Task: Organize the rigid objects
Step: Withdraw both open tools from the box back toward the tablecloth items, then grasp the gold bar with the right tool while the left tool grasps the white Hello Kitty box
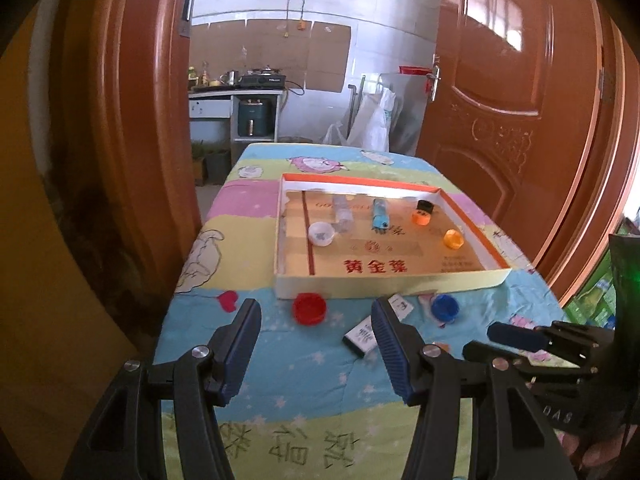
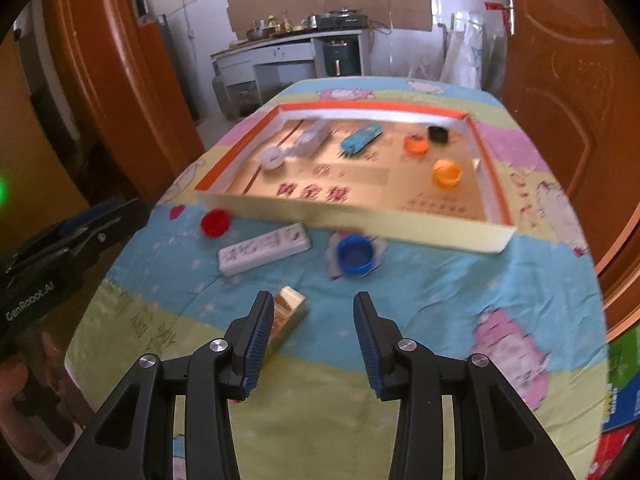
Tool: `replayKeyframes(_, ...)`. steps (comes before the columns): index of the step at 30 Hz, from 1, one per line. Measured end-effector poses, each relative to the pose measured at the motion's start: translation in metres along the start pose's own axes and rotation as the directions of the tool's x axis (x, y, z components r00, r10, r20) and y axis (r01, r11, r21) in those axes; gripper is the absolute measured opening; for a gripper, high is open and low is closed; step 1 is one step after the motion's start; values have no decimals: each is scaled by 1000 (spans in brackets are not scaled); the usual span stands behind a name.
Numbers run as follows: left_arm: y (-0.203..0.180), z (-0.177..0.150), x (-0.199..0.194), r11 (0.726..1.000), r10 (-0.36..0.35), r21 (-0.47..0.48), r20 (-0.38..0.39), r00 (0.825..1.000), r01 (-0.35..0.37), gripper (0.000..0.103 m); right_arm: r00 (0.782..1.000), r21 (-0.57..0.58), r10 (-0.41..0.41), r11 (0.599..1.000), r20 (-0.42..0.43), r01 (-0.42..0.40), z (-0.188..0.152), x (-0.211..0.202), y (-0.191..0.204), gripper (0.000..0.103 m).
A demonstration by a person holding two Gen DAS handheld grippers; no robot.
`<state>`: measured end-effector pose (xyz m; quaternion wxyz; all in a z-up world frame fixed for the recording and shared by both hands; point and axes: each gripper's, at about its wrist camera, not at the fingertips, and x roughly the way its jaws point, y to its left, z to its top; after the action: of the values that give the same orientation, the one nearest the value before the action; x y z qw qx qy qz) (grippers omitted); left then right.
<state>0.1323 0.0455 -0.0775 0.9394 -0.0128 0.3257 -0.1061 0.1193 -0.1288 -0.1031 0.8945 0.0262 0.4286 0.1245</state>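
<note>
Left wrist view: the left gripper is held with jaws spread wide and nothing between them, hovering over the patterned cloth. A red cap lies at 12 o'clock from the gap, just in front of the shallow cardboard box lid. This cap is judged the likely pick, since the jaws are lined up on it.

A white rectangular pack is seen just beside the right-hand finger, and a blue cap at 1 o'clock.

Already gathered inside the lid: a white cap, a clear bottle, a blue tube-like item, two orange caps and a black cap. The lid is evidently used as the collecting tray.

Right wrist view: the right gripper is parted about halfway and empty. A small cream-and-orange box lies against its left finger, outside the gap. At 12 o'clock sits the blue cap, nearest the tray wall.

Four items are judged still outside the tray.
</note>
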Motion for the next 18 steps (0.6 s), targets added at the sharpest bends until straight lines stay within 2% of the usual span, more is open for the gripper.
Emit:
replayKeyframes(5, 4, -8, -3, 999, 26, 24, 7, 1000, -27, 57, 999, 25, 33, 999, -15, -33, -8, 14, 19, 43)
replayKeyframes(13, 6, -10, 2, 998, 19, 61, 7, 1000, -20, 57, 999, 30, -19, 999, -27, 20, -11, 33, 31, 42)
replayKeyframes(14, 4, -10, 4, 998, 14, 68, 5, 1000, -14, 57, 999, 29, -29, 999, -26, 30, -12, 35, 31, 39)
replayKeyframes(15, 3, -10, 6, 997, 5, 76, 0, 1000, -5, 57, 999, 28, -37, 999, -22, 38, -12, 35, 32, 27)
replayKeyframes(16, 1, -9, 9, 996, -9, 86, -5, 1000, 9, 57, 999, 27, -33, 999, -21, 33, -12, 35, 31, 22)
replayKeyframes(18, -7, -7, 19, 990, -55, 129, -28, 998, 58, 57, 999, 18, -27, 999, -26, 27, -12, 35, 30, 20)
